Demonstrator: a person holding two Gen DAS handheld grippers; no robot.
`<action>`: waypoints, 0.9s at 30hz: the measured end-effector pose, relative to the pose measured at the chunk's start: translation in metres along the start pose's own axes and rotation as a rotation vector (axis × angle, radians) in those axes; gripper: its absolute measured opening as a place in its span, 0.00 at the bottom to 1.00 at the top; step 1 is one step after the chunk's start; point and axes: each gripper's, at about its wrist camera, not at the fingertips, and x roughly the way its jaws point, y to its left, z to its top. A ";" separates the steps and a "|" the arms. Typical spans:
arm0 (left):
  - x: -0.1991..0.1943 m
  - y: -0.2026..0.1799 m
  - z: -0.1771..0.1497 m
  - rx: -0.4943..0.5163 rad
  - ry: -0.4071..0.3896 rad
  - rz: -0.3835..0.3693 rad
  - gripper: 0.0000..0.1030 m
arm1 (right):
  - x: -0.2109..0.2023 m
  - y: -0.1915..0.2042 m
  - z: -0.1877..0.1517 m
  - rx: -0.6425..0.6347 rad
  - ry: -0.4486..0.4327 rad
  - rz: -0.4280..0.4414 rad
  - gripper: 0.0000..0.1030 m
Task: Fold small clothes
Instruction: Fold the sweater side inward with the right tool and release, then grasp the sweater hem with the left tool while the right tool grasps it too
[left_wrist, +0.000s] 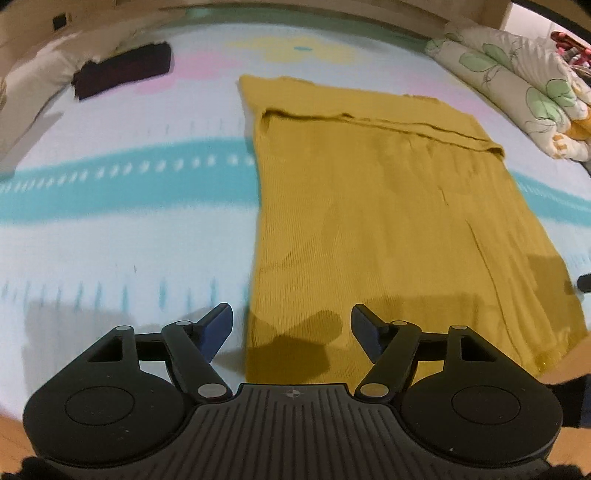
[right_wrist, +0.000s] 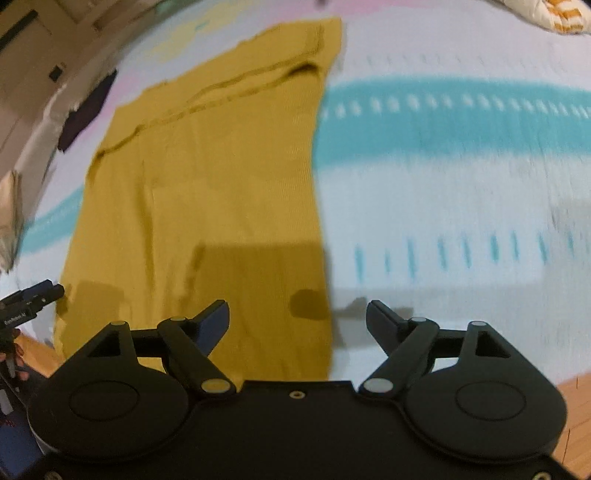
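left gripper (left_wrist: 291, 325) low centre of its frame, jaws apart, empty; right gripper (right_wrist: 297, 321) same, wider, angled down.

My knit garment (left_wrist: 369, 221) lies flat on the bed sheet (left_wrist: 110, 240), its far end folded back onto itself. My 2 grippers hang over its near edge – left gripper (left_wrist: 291, 328) at 1 corner, right gripper (right_wrist: 297, 325) at the other. A folded garment (left_wrist: 122, 70) sits far left (beside a pillow (left_wrist: 37, 85)); a rolled quilt (left_wrist: 517, 85) lies far right.
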 end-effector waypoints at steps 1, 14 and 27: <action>0.001 0.000 -0.002 -0.003 0.012 -0.003 0.67 | 0.001 -0.001 -0.002 0.002 0.012 0.002 0.81; 0.007 -0.001 -0.019 -0.039 0.073 -0.015 0.73 | 0.023 0.013 -0.012 -0.011 0.090 0.019 0.82; -0.019 0.000 -0.007 -0.116 -0.057 -0.072 0.04 | 0.007 0.019 -0.009 -0.007 0.026 0.126 0.12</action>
